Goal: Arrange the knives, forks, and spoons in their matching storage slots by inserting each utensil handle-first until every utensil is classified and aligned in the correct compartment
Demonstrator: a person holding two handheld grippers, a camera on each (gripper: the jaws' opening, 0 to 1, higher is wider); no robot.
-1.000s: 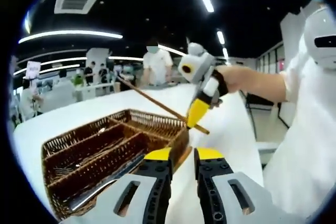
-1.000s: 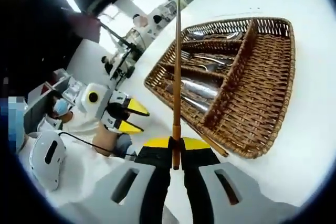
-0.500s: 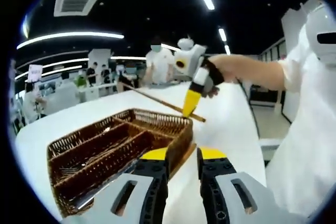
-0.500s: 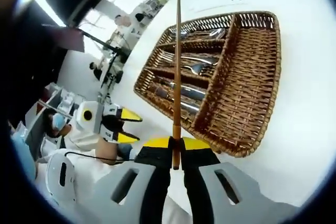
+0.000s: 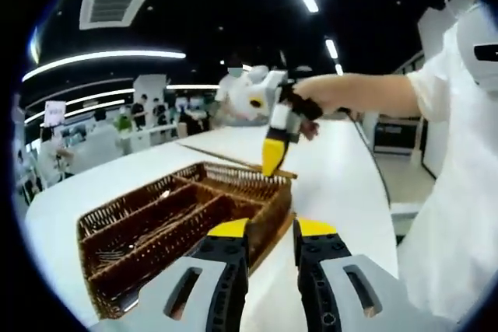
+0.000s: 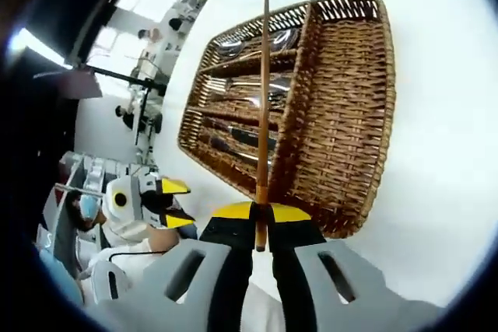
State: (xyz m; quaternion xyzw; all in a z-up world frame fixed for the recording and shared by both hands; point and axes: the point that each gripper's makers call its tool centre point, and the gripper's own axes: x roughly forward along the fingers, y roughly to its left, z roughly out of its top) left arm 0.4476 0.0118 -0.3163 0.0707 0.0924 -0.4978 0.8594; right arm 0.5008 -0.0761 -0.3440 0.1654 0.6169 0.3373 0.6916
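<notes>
Wooden stick [image 6: 263, 91], slim and brown, held above the wicker tray [image 6: 352, 114].
The right gripper [image 6: 261, 216] is clamped on its end; the left gripper [image 5: 265, 230] stands with jaws apart, holding nothing.

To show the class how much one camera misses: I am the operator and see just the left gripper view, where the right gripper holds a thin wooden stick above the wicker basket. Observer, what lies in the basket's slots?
Observer: Seen from above in the right gripper view, the basket has narrow slots holding spoons, forks and knives, each kind apart.
Operator: How is the stick gripped?
Observer: The right gripper pinches the thick end of the stick, which runs out along the jaws, over the divider beside the long compartment.
Operator: And my own gripper?
Observer: The left gripper is off to the basket's side, jaws apart, nothing between them.
</notes>
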